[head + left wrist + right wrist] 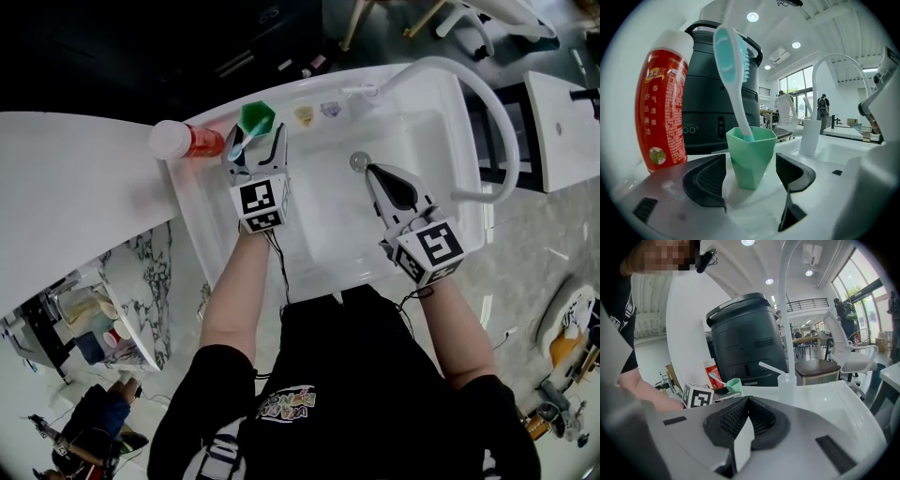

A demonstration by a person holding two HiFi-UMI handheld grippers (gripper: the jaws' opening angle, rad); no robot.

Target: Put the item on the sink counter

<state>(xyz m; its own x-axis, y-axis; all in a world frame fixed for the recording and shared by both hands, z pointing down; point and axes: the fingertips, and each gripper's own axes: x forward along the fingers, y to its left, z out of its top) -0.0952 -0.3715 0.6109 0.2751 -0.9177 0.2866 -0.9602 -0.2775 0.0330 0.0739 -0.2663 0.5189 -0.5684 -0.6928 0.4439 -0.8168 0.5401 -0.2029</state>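
A mint-green cup (256, 118) with a white-and-teal toothbrush (734, 70) leaning in it stands on the sink counter's back left corner. My left gripper (253, 142) is open, and the cup (751, 159) sits between its jaws with a small gap on each side. A red toothpaste tube (187, 141) with a white cap stands just left of the cup, large in the left gripper view (662, 103). My right gripper (377, 175) is shut and empty, hovering over the basin near the drain (359, 161). From the right gripper view (749, 401) the cup (733, 383) shows far off to the left.
A tall curved white faucet (487, 103) arches over the basin's right side, its base (786, 380) ahead of the right gripper. Two small items (305, 114) lie on the back rim. A dark bin (717, 108) stands behind the counter. A white curved table (66, 187) adjoins on the left.
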